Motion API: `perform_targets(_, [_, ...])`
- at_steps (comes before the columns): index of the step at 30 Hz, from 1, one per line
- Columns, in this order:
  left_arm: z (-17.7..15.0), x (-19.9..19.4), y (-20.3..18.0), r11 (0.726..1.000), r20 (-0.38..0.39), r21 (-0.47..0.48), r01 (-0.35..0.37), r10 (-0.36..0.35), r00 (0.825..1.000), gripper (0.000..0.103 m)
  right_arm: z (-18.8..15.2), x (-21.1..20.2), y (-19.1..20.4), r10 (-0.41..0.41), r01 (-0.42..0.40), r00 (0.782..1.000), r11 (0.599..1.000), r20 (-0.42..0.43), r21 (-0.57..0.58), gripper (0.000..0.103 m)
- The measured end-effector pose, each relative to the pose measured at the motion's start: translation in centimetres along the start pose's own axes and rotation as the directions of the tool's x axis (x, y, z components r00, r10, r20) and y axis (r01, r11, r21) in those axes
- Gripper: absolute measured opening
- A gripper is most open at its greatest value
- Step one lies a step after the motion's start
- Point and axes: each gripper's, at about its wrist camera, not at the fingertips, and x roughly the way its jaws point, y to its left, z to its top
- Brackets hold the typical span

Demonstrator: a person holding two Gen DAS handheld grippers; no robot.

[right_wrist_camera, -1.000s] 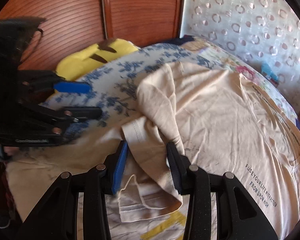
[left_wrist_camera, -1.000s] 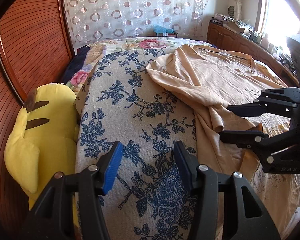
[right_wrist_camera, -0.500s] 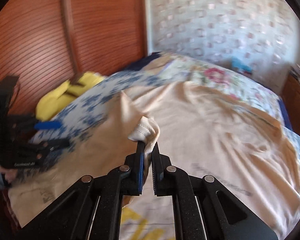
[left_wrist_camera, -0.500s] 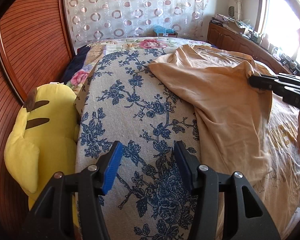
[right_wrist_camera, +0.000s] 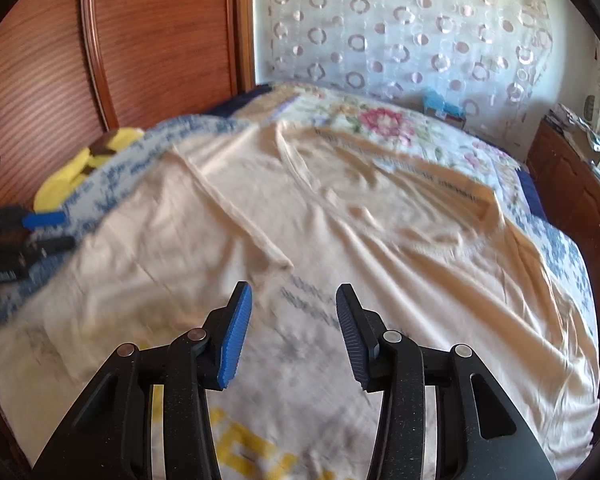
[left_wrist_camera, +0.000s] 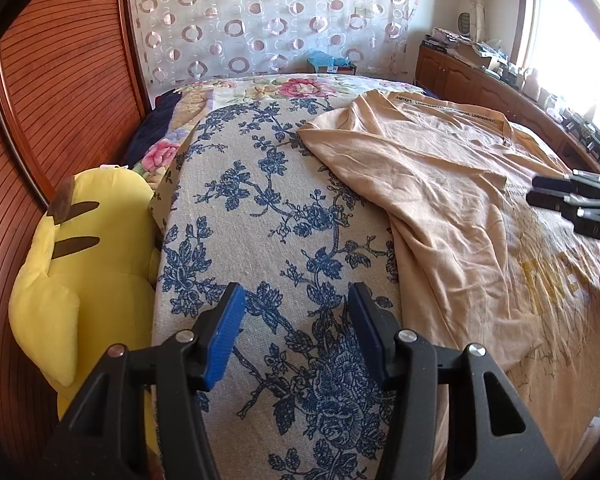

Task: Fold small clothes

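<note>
Right wrist view: the right claw (right_wrist_camera: 290, 330) is seen with its jaws just parted again, nothing held between them; the beige T-shirt (right_wrist_camera: 340, 216) is spread on the bed directly beneath and ahead of it. Left wrist view: the left claw (left_wrist_camera: 296, 336) is held half open and empty over the blue floral bedspread (left_wrist_camera: 260, 220), with the T-shirt to its right.

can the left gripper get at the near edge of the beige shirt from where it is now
Probably yes: the left gripper is open and empty over the blue floral cover, and nothing lies between it and the beige shirt beside it.
</note>
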Motion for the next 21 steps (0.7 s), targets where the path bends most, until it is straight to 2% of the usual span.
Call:
perform_targets(5, [1.9, -0.1, -0.9, 0.998, 0.018, -0.015, 0.058, -0.057, 0.998, 0.053, -0.8, 0.8, -0.6, -0.012, 0.012, 0.999, 1.000, -0.047, 0.000, 0.044])
perform_targets(8, [3.7, 0.5, -1.7, 0.993, 0.008, -0.034, 0.114, -0.113, 0.994, 0.053, -1.0, 0.8, -0.9, -0.005, 0.005, 0.999, 1.000, -0.036, 0.007, 0.044])
perform_targets(13, [5.9, 2.6, -2.5, 0.990, -0.029, -0.052, 0.129, -0.131, 0.991, 0.053, -1.3, 0.6, -0.7, -0.020, 0.021, 1.000, 1.000, -0.016, 0.004, 0.045])
perform_targets(17, [6.5, 4.8, -2.7, 0.985, -0.079, -0.089, 0.144, -0.152, 0.985, 0.053, -1.4, 0.5, -0.2, -0.063, 0.063, 0.998, 0.998, -0.011, -0.014, 0.049])
perform_targets(21, [6.7, 4.9, -3.2, 0.983, -0.071, -0.084, 0.161, -0.167, 0.983, 0.049, -1.4, 0.5, 0.0, -0.082, 0.082, 0.997, 0.996, -0.008, -0.028, 0.049])
